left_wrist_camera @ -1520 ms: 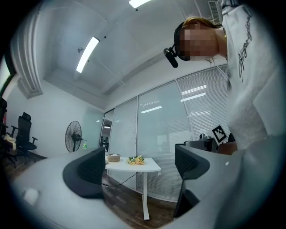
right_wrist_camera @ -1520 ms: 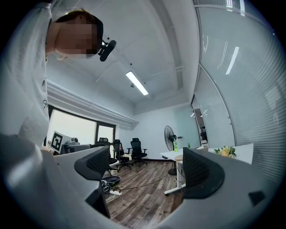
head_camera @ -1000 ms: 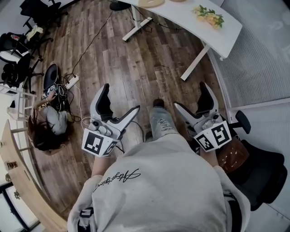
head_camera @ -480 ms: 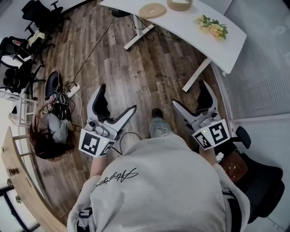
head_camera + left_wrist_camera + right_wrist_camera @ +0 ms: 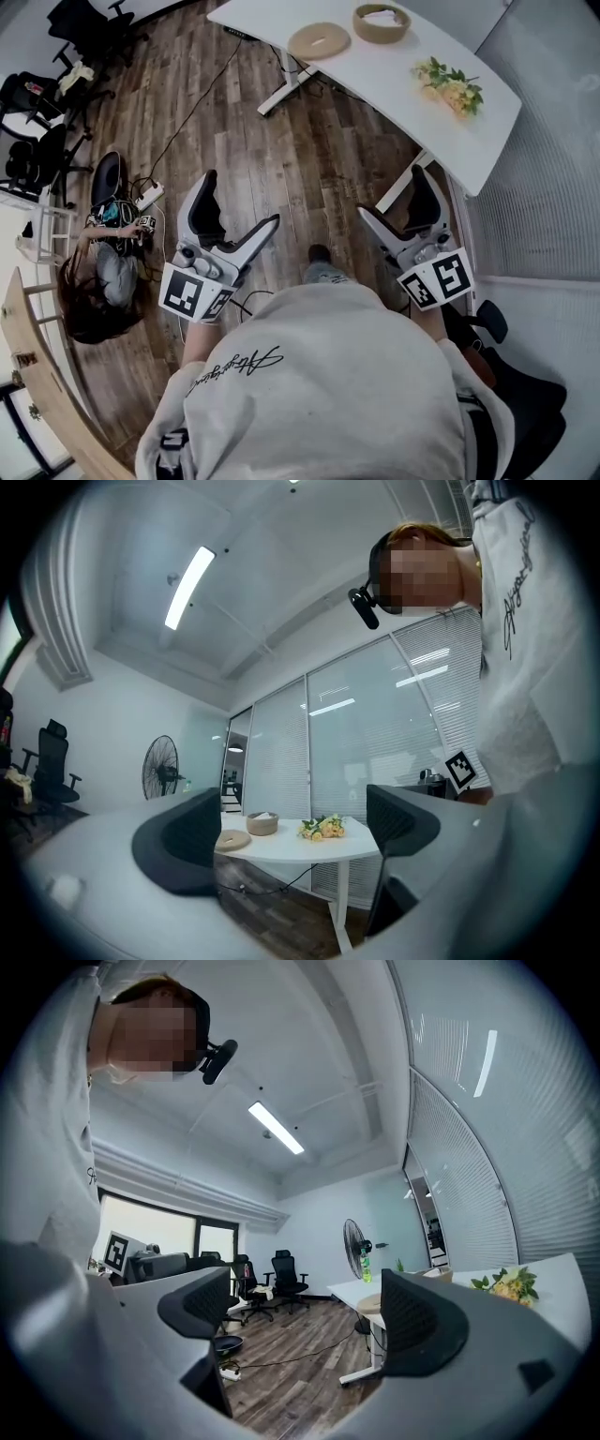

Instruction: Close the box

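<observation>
The left claw (image 5: 241, 202) and the right claw (image 5: 394, 192) are held side by side over the wooden floor (image 5: 281, 141), each with its jaws spread wide and nothing gripped between them. The round tan box (image 5: 382, 22) is seen uncovered on the white table (image 5: 375, 75), well ahead of both claws. Its flat round lid (image 5: 319, 40) is laid just beside it on the side nearer the left claw, and a bunch of yellow flowers (image 5: 450, 84) is laid ahead of the right claw.
</observation>
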The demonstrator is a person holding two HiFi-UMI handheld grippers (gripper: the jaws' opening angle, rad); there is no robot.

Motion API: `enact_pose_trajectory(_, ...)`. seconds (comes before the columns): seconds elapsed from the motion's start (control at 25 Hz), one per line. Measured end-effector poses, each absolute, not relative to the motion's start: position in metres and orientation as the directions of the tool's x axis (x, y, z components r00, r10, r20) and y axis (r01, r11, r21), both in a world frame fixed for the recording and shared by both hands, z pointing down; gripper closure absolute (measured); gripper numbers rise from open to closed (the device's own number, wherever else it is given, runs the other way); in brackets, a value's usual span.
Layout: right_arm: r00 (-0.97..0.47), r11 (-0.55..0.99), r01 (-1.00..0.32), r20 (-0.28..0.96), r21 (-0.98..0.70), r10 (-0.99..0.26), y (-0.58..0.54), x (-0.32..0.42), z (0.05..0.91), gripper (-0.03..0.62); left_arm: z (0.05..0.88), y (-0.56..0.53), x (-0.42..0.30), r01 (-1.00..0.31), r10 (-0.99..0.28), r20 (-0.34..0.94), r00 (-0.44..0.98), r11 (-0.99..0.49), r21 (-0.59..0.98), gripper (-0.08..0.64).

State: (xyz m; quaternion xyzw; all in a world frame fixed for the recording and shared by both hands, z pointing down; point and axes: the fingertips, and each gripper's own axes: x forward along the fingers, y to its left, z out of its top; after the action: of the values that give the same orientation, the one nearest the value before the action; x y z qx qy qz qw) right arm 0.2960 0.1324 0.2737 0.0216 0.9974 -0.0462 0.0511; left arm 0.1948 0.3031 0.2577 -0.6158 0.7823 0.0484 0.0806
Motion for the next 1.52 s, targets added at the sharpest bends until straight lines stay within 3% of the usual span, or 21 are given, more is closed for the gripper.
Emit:
enact_pose_trajectory(0.68, -0.988, 0.991, 0.114, -0.113, -0.07, 0.106, 0.038, 0.203, 0.269, 0.107, 0.257, 0.211, 0.117, -0.956, -0.943, -0.189, -0.275, 0.289, -0.046, 0.094)
enact_pose_trajectory(1.52, -0.985, 0.983, 0.151, -0.094, -0.101, 0.142, 0.03, 0.174, 0.283, 0.109, 0.266, 0.196, 0.094, -0.952, -0.941, -0.17, -0.292, 0.303, -0.041, 0.094)
